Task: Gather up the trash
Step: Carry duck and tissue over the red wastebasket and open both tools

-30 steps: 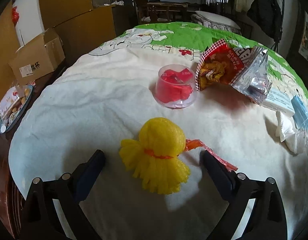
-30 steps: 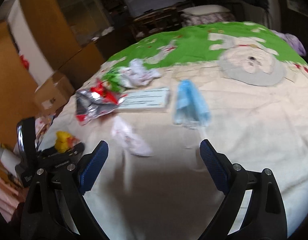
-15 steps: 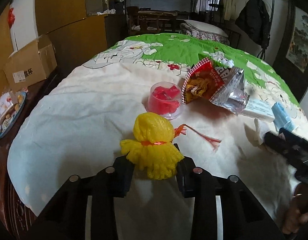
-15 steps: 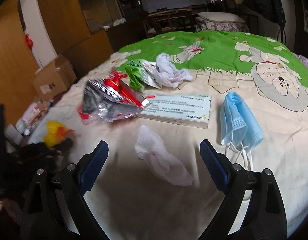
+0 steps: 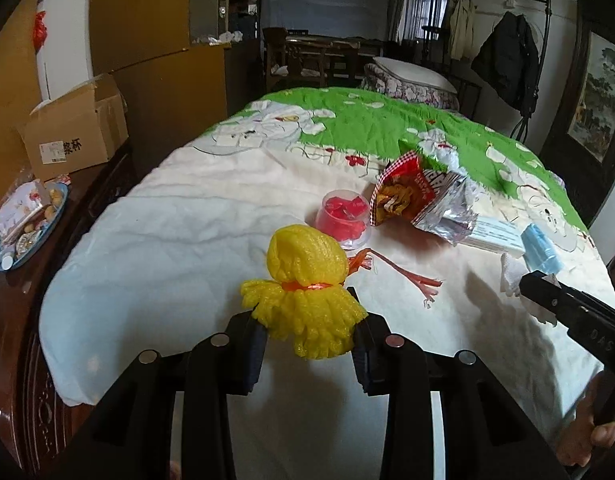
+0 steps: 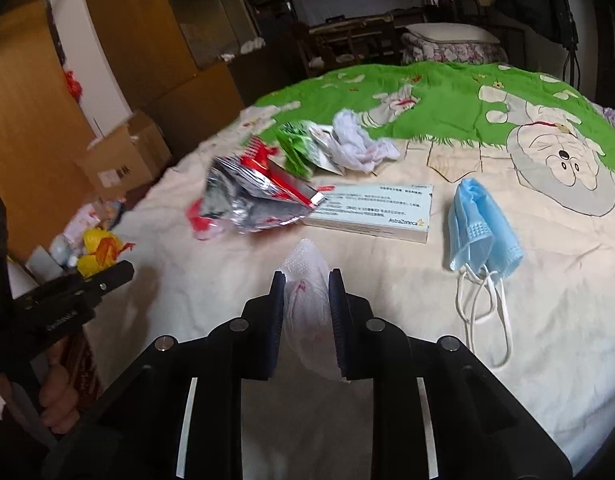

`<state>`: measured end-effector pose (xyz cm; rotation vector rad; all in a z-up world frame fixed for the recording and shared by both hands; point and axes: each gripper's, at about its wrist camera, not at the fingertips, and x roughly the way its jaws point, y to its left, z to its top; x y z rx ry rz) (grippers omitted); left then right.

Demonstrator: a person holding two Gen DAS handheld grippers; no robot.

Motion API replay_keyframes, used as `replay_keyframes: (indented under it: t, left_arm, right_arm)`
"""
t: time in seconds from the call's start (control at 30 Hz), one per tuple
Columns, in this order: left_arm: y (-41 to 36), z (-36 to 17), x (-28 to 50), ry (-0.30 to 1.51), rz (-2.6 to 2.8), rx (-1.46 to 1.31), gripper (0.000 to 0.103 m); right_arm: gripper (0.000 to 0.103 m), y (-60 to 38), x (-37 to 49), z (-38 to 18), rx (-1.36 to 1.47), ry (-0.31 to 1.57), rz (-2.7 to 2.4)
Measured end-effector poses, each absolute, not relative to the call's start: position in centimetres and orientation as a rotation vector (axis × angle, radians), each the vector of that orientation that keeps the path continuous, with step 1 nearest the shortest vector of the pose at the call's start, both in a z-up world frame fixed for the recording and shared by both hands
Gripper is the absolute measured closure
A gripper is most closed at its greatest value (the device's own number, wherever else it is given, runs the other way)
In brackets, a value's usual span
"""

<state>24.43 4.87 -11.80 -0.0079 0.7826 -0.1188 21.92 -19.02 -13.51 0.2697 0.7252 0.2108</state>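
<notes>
Yellow foam fruit net (image 5: pixel 307 292), bunched and tied at the waist with an orange ribbon, frilled lower half pinched between the left gripper (image 5: pixel 309 344) jaws, rounded top sticking out ahead of them; the jaws have closed in tight on it. Crumpled white tissue (image 6: pixel 307 304) with faint red marks sits between the right gripper (image 6: pixel 306 316) jaws; those jaws are closing and the pads already press its sides. Ahead of the left jaws: clear cup of red wrappers (image 5: pixel 343 220), open snack bag (image 5: pixel 419 204) with foil lining, loose orange ribbon tail (image 5: pixel 395 270). Ahead of the right jaws: white medicine box (image 6: pixel 371 212); to their right, blue face mask (image 6: pixel 481 228); farther ahead, green packet (image 6: pixel 297 150) and white rag (image 6: pixel 359 146). All on the quilt-covered bed (image 5: pixel 167 240). Versus a second ago: both jaw pairs were wide open, net lay free between the left ones, tissue lay ahead of the right ones; now both are clamped and the net looks lifted off the quilt. Both grippers angle downward; a hand (image 6: pixel 57 388) grips the left gripper's handle at the left edge of the right wrist view.
</notes>
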Motion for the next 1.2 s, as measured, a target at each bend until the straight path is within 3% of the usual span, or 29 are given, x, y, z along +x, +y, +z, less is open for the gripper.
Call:
replay_keyframes:
  t: [0.37, 0.7, 0.73, 0.8, 0.83, 0.87, 1.2]
  left_arm:
    - [9.6, -10.1, 19.2, 0.775, -0.049, -0.038, 0.066]
    - [19.0, -13.7, 12.7, 0.887, 0.115, -0.096, 0.065]
    - [20.1, -14.4, 12.2, 0.906, 0.132, -0.105, 0.061]
    - [22.2, -16.2, 11.4, 0.954, 0.17, -0.125, 0.04]
    - [22.9, -16.9, 11.2, 0.974, 0.188, -0.132, 0.024]
    - [23.8, -17.7, 10.9, 0.995, 0.214, -0.14, 0.021]
    - [32.0, -20.8, 9.1, 1.035, 0.323, -0.258, 0.012]
  right_arm:
    - [0.08, -16.7, 18.1, -11.0, 0.267, 0.691, 0.295]
    - [0.08, -11.5, 16.1, -10.5, 0.227, 0.725, 0.406]
    - [0.08, -10.4, 16.1, -10.5, 0.217, 0.736, 0.427]
    - [0.08, -8.7, 16.1, -10.5, 0.197, 0.751, 0.458]
    - [0.08, -7.8, 16.0, -10.5, 0.186, 0.76, 0.475]
    - [0.08, -6.9, 16.0, -10.5, 0.176, 0.768, 0.491]
    - [0.078, 4.9, 15.6, -11.7, 0.072, 0.899, 0.735]
